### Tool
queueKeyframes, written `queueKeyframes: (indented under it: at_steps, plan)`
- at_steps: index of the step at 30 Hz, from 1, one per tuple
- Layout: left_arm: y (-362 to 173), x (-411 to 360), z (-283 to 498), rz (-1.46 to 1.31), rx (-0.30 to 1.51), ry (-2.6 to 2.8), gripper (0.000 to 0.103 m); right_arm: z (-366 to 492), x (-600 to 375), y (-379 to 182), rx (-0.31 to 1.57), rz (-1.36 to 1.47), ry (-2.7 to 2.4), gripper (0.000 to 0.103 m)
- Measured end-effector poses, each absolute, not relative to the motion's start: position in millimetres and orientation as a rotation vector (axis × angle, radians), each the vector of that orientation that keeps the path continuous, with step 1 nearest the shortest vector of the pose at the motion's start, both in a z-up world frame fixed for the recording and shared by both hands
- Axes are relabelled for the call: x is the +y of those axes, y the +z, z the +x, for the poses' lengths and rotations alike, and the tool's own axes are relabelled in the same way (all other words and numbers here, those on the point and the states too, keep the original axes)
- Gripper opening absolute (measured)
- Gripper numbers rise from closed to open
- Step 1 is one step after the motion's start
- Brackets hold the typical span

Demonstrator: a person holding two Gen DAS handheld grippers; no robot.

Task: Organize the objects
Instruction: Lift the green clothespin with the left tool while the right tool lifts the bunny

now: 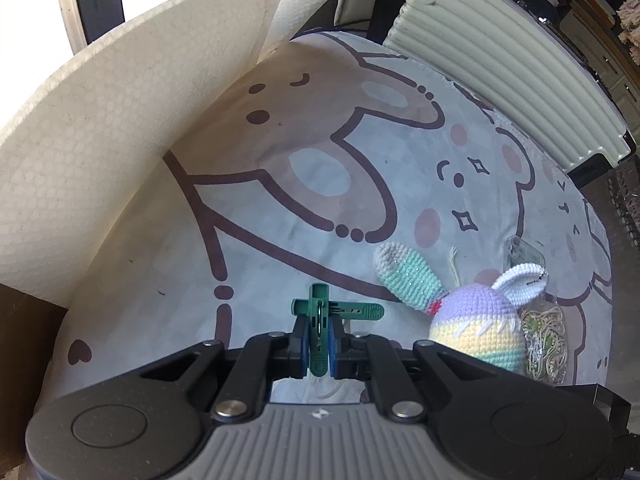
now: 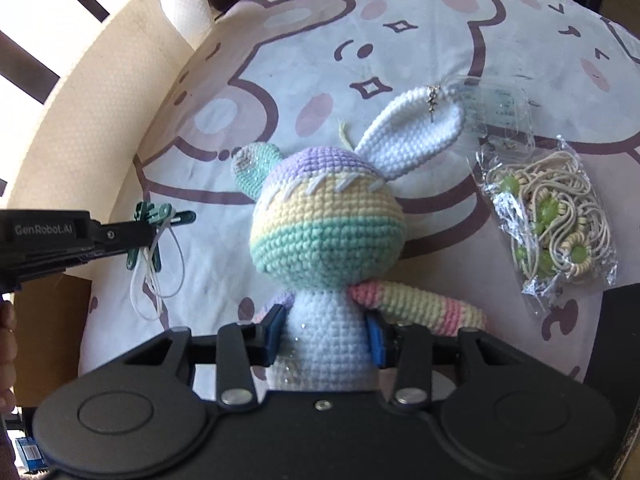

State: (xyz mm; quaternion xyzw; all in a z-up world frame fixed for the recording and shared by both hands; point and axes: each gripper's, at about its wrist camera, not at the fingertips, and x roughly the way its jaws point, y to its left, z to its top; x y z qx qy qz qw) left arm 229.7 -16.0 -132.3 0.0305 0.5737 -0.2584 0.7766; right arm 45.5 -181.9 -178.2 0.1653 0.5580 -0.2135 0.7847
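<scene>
My left gripper (image 1: 318, 342) is shut on a green plastic clip (image 1: 320, 314) with a metal ring and white cords, held just above the cartoon-bear cloth (image 1: 280, 200). The clip also shows in the right wrist view (image 2: 150, 236), pinched in the left gripper's black fingers (image 2: 120, 236). My right gripper (image 2: 326, 334) is shut on the white body of a crocheted pastel rabbit doll (image 2: 326, 232), whose head points away from me. The doll also shows in the left wrist view (image 1: 476, 324), to the right of the clip.
A clear bag of beige beaded cords with green pieces (image 2: 552, 220) lies right of the doll, and a clear plastic case (image 2: 492, 108) lies behind it. A cream foam wall (image 1: 100, 140) curves along the left. A ribbed cream suitcase (image 1: 500, 72) stands at the back.
</scene>
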Motion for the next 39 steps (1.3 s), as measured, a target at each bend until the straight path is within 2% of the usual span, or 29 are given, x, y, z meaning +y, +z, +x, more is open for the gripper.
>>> queueKeyframes:
  at_steps: [22,39]
  plan:
    - [-47.9,19.1,150.0,0.028,1.081,-0.645,0.010,-33.4,-132.4,-68.5,0.907,0.258,-0.451,0.042]
    - [-8.3,32.4,95.9,0.046,0.969,-0.700,0.010,-95.5,-111.9,-14.5,0.763,0.204,-0.475,0.043]
